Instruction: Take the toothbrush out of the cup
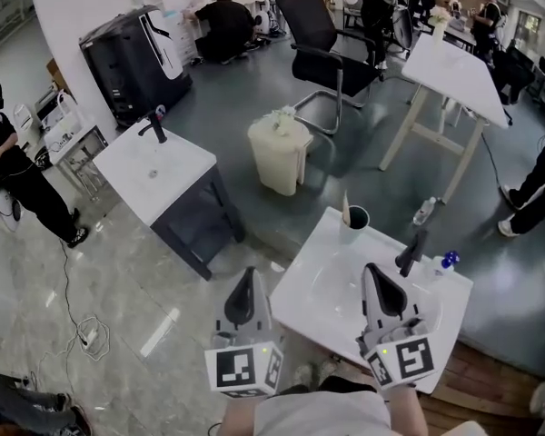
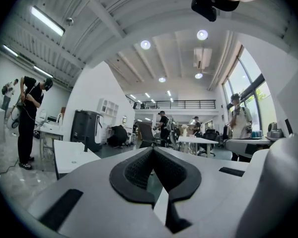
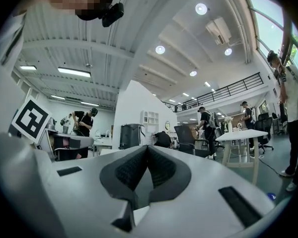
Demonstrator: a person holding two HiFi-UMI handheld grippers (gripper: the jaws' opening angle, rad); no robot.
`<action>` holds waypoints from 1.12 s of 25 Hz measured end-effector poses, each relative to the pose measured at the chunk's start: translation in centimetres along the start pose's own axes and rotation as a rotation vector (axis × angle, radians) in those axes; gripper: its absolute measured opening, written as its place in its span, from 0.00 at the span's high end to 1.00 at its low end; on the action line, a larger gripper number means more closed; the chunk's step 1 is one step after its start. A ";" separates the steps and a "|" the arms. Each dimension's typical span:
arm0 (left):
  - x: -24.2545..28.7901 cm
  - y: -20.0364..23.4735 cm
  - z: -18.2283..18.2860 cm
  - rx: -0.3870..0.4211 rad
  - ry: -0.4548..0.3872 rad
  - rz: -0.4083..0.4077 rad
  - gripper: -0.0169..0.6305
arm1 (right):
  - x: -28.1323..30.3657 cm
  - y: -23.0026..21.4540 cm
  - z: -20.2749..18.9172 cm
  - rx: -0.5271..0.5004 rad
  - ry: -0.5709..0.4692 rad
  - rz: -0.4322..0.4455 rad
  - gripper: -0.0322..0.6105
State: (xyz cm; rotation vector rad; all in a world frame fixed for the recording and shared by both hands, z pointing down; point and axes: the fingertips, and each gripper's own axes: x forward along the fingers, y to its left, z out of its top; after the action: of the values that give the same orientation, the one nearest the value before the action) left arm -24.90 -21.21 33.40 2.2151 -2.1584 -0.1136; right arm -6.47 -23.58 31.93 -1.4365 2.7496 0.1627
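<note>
A dark-rimmed white cup [image 1: 355,222] stands at the far corner of the white washbasin counter [image 1: 327,252] in the head view. A pale toothbrush [image 1: 346,207] sticks up out of it. My left gripper [image 1: 246,274] is held off the counter's left edge, shut and empty. My right gripper [image 1: 374,272] hovers over the basin, short of the cup, also shut with nothing in it. In the left gripper view the left gripper [image 2: 152,149] points level into the room, pads together. The right gripper [image 3: 147,147] looks the same in the right gripper view. Neither gripper view shows the cup.
A black tap [image 1: 411,251] and a small blue-capped bottle [image 1: 448,261] stand at the counter's right. A clear bottle [image 1: 423,211] lies beyond it. A second basin cabinet [image 1: 154,166], a lined bin [image 1: 279,153], a black chair [image 1: 322,44] and a white table [image 1: 454,66] stand further off, with people around.
</note>
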 end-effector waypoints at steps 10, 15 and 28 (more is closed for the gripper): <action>1.7 -2.2 -0.5 0.028 0.026 -0.004 0.95 | 0.0 -1.3 -0.2 0.006 0.001 0.011 0.93; 3.1 -3.1 -1.3 0.036 0.015 -0.030 0.95 | -0.1 -1.7 -1.0 0.025 0.013 0.022 0.93; 18.2 -11.6 -9.6 -0.157 0.254 -0.293 0.54 | -2.1 -4.8 -3.0 0.022 0.069 -0.035 0.93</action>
State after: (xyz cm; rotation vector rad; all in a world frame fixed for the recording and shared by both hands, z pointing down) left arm -12.03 -39.23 41.66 2.2957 -1.6334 -0.0100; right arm -1.30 -24.89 34.76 -1.5118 2.7688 0.0835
